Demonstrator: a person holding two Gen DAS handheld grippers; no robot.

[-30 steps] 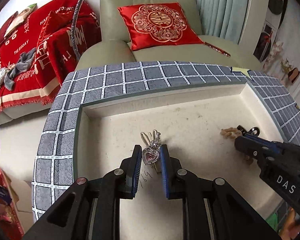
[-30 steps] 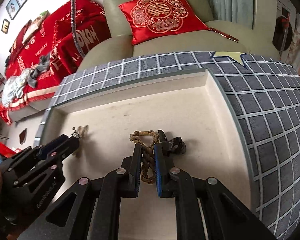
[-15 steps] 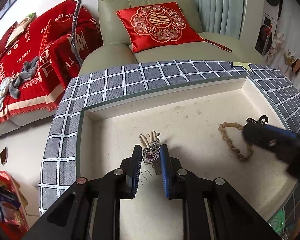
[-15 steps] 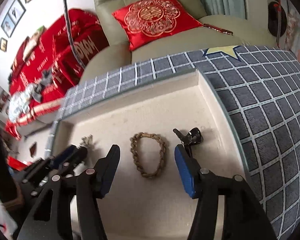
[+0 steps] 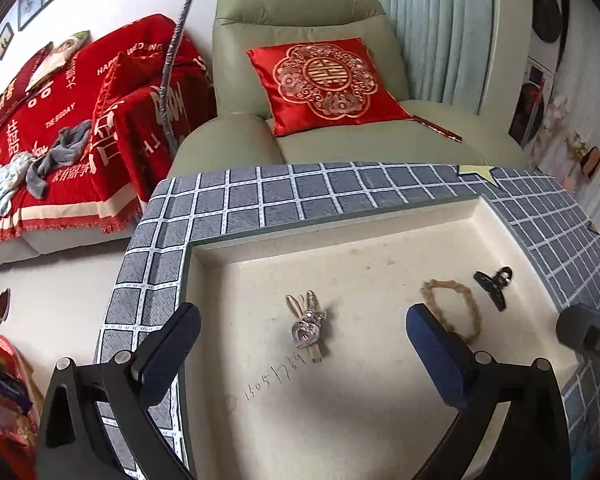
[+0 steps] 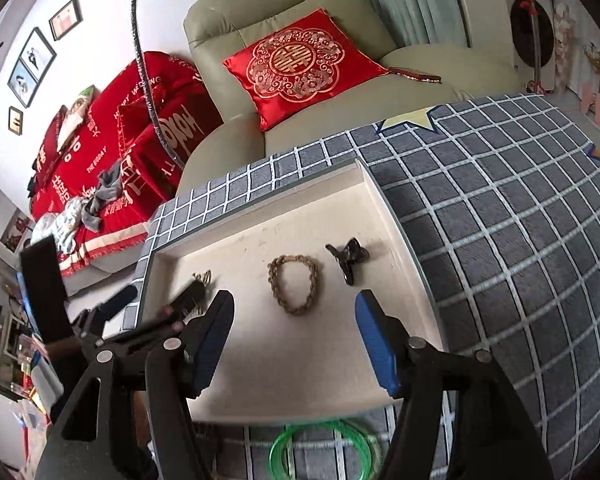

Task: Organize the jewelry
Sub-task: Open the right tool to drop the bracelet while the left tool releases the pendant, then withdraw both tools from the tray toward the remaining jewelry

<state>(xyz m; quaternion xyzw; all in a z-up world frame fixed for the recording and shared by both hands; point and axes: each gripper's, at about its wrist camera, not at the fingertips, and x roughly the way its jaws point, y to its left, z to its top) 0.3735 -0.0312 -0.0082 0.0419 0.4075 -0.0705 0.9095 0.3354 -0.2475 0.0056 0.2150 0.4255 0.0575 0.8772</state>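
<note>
In the tray (image 5: 220, 280), hairpin (image 5: 307, 330) lies left, bracelet (image 5: 454, 312) middle (clip (image 5: 494, 286) just right).

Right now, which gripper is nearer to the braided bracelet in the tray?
Right. The right gripper is open just short of the bracelet, which lies ahead between its fingers. The left gripper is open around the heart clip, beside the bracelet.

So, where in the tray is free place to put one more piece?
Bare floor lies between the heart clip and the braided bracelet, and along the tray's far wall. The right side is crowded: bracelet beside the black claw clip.
</note>
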